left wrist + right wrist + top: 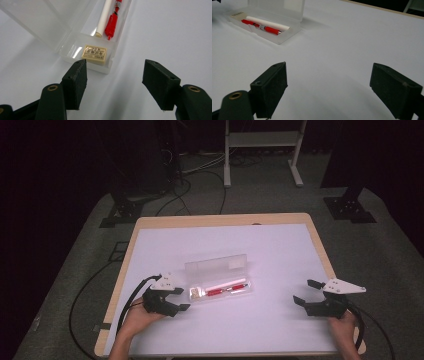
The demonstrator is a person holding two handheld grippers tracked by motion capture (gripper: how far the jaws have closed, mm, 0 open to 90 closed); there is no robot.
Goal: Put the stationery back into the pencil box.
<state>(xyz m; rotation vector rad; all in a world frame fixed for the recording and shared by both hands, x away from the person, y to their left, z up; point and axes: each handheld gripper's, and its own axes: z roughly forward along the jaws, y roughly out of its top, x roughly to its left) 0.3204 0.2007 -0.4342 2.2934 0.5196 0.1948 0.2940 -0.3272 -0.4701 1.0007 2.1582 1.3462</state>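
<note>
High view | one clear case (220,280) | one red pen (223,290) | one white stick (227,284) | one eraser (195,293)

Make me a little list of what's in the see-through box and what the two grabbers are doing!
box: clear pencil case, lid open
inside: red pen, white stick, small eraser at the end nearest the left gripper
left gripper: open, holding nothing, close to the case's eraser end
right gripper: open, holding nothing, well away from the case
surface: white table
</note>
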